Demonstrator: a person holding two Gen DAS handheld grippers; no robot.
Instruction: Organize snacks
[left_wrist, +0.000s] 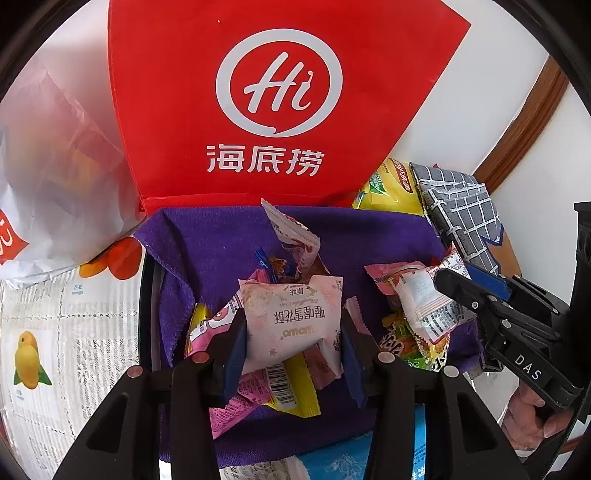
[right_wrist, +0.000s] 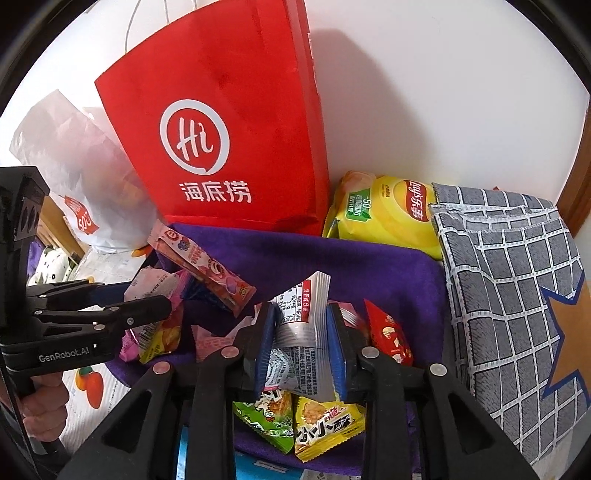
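Loose snack packets lie on a purple cloth (left_wrist: 207, 251) that lines a container. My left gripper (left_wrist: 292, 323) is shut on a puffy pale pink packet (left_wrist: 291, 299), a pad against each of its sides. My right gripper (right_wrist: 301, 314) is shut on a silver-white sachet (right_wrist: 306, 291) that bows between the blue pads. That sachet rests over a green packet (right_wrist: 273, 417) and a yellow packet (right_wrist: 325, 421). In the left wrist view the right gripper (left_wrist: 456, 275) is at the right, over the cloth. In the right wrist view the left gripper (right_wrist: 155, 295) is at the left.
A red paper bag (right_wrist: 221, 147) stands behind the cloth against a white wall. A yellow chips bag (right_wrist: 388, 210) and a grey checked fabric bag (right_wrist: 517, 277) lie at the right. A white plastic bag (left_wrist: 55, 166) and a mango-printed box (left_wrist: 55, 332) sit at the left.
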